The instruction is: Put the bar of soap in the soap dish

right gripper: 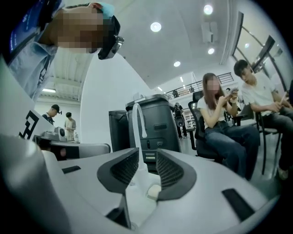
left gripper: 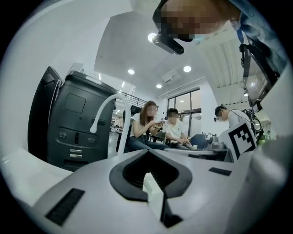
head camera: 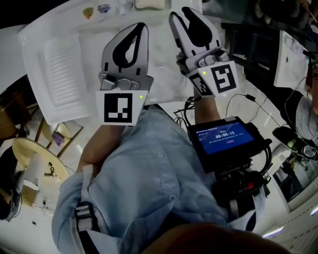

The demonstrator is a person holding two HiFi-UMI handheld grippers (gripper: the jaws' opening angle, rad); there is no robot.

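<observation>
Nearest in the head view, a light blue cloth shirt (head camera: 144,173) fills 6 o'clock, with a black box with a blue lit screen (head camera: 222,139) just beside it at 4 o'clock. Beyond the shirt, near the centre, the left gripper (head camera: 143,27) points toward 12 o'clock with its grey fingers clenched tip to tip on nothing. At 1 o'clock the right gripper (head camera: 179,15) has its fingers released, a narrow gap between the ribbed pads and nothing in their grasp. Under both lies a white moulded sink top with a ribbed draining board (head camera: 35,39), reaching out to 10 o'clock. The cream rectangular bar of soap (head camera: 149,4) sits at 12 o'clock, cut by the frame edge, well apart from both grippers; what it rests on cannot be made out. Through the right gripper's gap stands a white curved tap (right gripper: 136,123), and behind it a dark grey boxy machine (right gripper: 158,123).
</observation>
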